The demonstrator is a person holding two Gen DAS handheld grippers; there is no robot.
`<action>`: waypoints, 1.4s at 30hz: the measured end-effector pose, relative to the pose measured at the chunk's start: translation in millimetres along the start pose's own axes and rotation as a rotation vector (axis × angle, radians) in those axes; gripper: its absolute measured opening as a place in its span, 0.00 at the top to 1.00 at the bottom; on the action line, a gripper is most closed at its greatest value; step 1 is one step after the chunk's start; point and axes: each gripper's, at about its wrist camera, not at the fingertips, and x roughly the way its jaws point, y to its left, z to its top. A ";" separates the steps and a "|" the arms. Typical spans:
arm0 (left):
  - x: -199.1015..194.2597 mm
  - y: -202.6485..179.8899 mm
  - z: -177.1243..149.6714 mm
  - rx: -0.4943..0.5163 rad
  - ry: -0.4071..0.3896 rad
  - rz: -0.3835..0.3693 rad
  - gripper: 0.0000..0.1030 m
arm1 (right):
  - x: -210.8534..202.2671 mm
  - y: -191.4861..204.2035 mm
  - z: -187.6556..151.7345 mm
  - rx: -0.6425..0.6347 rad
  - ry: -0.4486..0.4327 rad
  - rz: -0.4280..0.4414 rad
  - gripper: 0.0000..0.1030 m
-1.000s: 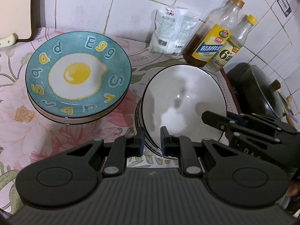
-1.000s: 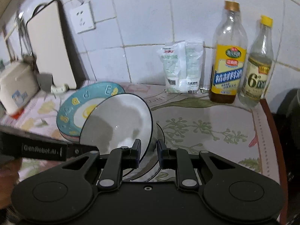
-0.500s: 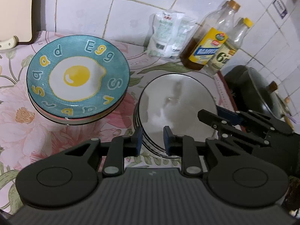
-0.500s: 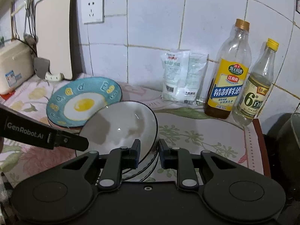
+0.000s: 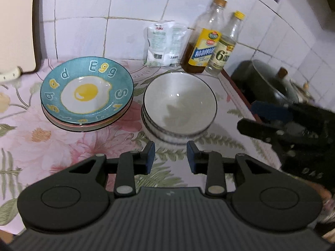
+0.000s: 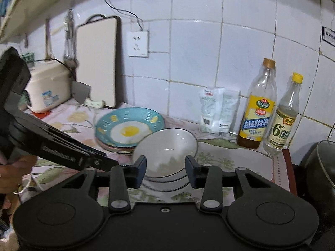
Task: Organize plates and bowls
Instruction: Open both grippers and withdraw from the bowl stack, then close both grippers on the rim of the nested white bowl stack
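Note:
A stack of white bowls with dark rims (image 5: pixel 180 104) sits on the floral counter, right of a stack of plates topped by a teal fried-egg plate (image 5: pixel 86 92). Both stacks also show in the right wrist view, the bowls (image 6: pixel 165 154) and the plates (image 6: pixel 129 128). My left gripper (image 5: pixel 170 156) is open and empty, just in front of the bowls. My right gripper (image 6: pixel 165 168) is open and empty, close over the near rim of the bowls; it also shows in the left wrist view (image 5: pixel 272 117), right of the bowls.
Two bottles (image 5: pixel 209 48) and a white packet (image 5: pixel 165 44) stand against the tiled wall behind the bowls. A dark lidded pot (image 5: pixel 270 83) sits right of the counter edge. A cutting board (image 6: pixel 97 62) and a rice cooker (image 6: pixel 47 87) are at the left.
Both grippers opened and let go of the top bowl, which now rests level on the bowl stack. Both pulled back and up from it.

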 end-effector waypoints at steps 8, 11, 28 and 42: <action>-6.4 5.4 -27.5 0.016 -0.028 -0.031 0.69 | -17.2 10.6 -28.1 0.001 -0.034 0.022 0.43; -2.6 10.1 -35.0 -0.002 -0.057 -0.033 0.67 | -13.2 8.9 -41.6 0.015 -0.036 0.012 0.38; 34.7 6.6 -60.4 0.110 -0.203 -0.048 0.46 | 48.2 -6.7 -95.9 0.132 0.045 0.070 0.29; 58.5 42.1 -30.7 -0.109 -0.302 -0.093 0.30 | 103.2 -9.7 -93.0 0.129 0.076 0.044 0.13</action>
